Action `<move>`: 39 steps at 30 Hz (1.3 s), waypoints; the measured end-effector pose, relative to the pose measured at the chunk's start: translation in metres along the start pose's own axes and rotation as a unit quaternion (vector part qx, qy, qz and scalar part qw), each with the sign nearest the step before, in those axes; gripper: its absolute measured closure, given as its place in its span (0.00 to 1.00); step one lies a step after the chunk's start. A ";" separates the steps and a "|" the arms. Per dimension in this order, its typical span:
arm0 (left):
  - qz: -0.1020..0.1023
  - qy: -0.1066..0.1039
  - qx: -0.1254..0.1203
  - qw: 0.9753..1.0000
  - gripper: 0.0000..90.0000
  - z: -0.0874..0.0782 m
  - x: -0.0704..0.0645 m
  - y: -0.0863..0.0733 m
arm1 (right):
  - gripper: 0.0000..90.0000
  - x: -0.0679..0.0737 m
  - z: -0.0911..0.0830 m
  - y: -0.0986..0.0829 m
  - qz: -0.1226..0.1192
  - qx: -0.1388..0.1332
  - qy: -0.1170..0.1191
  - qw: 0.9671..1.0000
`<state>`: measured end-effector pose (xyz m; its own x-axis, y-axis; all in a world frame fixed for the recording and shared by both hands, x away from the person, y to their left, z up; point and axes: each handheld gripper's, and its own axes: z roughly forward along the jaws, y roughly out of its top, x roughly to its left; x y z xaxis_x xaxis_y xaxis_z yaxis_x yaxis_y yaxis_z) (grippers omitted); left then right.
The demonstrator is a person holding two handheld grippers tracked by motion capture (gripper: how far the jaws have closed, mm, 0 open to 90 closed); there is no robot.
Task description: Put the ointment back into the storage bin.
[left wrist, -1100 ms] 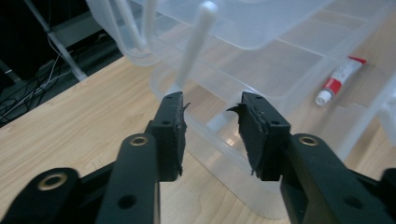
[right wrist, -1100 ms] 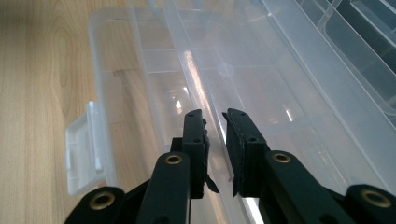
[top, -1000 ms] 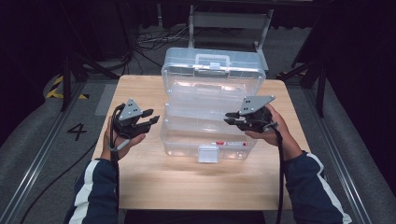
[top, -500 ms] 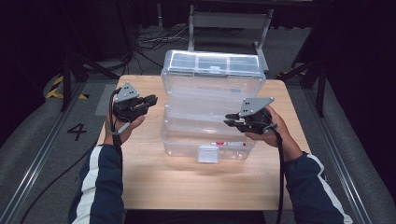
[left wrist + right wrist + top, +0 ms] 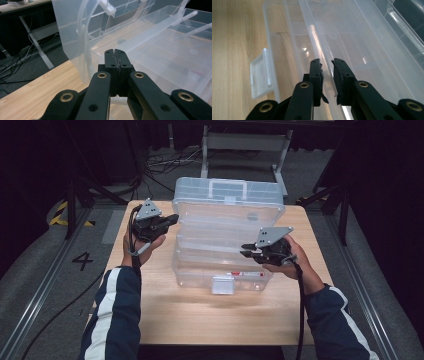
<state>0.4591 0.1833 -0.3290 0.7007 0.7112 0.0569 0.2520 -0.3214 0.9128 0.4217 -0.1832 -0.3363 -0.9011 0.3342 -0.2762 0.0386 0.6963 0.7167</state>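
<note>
A clear plastic tool box [image 5: 220, 272] stands open on the wooden table [image 5: 200, 320], its stepped trays spread out and its lid [image 5: 227, 197] raised at the back. My left gripper [image 5: 174, 218] is shut and empty, its tips against the left end of the upper tray, beside the lid's curved side wall [image 5: 82, 45]. Over the box's right front my right gripper [image 5: 244, 250] has its jaws nearly together, and a tray's rim [image 5: 317, 40] runs between them. The same gripper [image 5: 326, 62] looks to be pinching that rim.
A white latch [image 5: 222, 284] hangs at the box's front; this latch [image 5: 259, 77] lies left of my right jaws. The lid carries a handle [image 5: 227, 185]. Bare wood lies in front of the box. Dark floor, cables and a metal frame [image 5: 240, 142] are beyond the table.
My left gripper has risen and moved away from the person, in toward the box's upper left end. The lid has shifted a little. The right gripper has stayed put.
</note>
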 end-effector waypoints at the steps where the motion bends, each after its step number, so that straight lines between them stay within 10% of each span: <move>1: 0.000 0.000 0.000 1.000 1.00 0.000 0.000 0.000 | 0.87 0.000 0.000 0.000 0.000 0.000 0.000 1.000; 39: 0.010 -0.007 0.000 1.000 1.00 0.000 -0.002 -0.005 | 0.91 0.009 -0.024 -0.022 0.010 -0.005 -0.014 1.000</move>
<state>0.4564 0.1839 -0.3340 0.7146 0.6962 0.0688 0.2391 -0.3354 0.9112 0.4026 -0.2103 -0.3390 -0.8875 0.3663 -0.2795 0.0522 0.6825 0.7290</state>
